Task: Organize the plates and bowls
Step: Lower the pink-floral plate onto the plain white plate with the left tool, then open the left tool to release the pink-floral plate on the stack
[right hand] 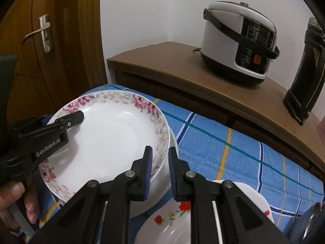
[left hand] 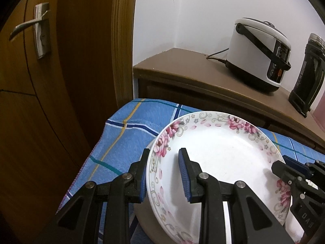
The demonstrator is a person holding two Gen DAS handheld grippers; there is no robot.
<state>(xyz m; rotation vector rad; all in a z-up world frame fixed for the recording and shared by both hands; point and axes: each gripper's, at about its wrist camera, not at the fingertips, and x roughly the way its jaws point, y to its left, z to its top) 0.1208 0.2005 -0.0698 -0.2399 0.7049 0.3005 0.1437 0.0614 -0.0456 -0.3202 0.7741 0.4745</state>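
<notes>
The white round ceramic plate with pink peony flowers round its rim (left hand: 219,154) sits tilted on a plain white dish beneath it (right hand: 162,187), near the far left corner of the table, which is covered by a blue plaid cloth (right hand: 243,152). I have both grippers on this plate.

My left gripper (left hand: 164,174) straddles the plate's left rim: one blue-padded finger lies outside the rim and the other rests inside the well. The outer pad touches the rim edge; I cannot tell for certain whether the inner pad presses, yet the jaws stand narrow around the rim, so I read it as gripping the plate.

My right gripper (right hand: 160,172) is at the plate's opposite rim. Its left finger lies against the flowered edge, and its right finger is outside, beside the white dish's wall, with a narrow gap between the pads. The jaws are nearly closed, pinching that rim.

A second white plate with small red flowers (right hand: 168,219) lies at the near edge of the table, just beside the pink one and partly under my right gripper.

Behind the table stands a brown wooden cabinet (right hand: 162,61) carrying a white and black rice cooker (right hand: 239,40) and a black jug (right hand: 306,71). A brown wooden door with a metal lever handle (left hand: 30,28) is at the left.
</notes>
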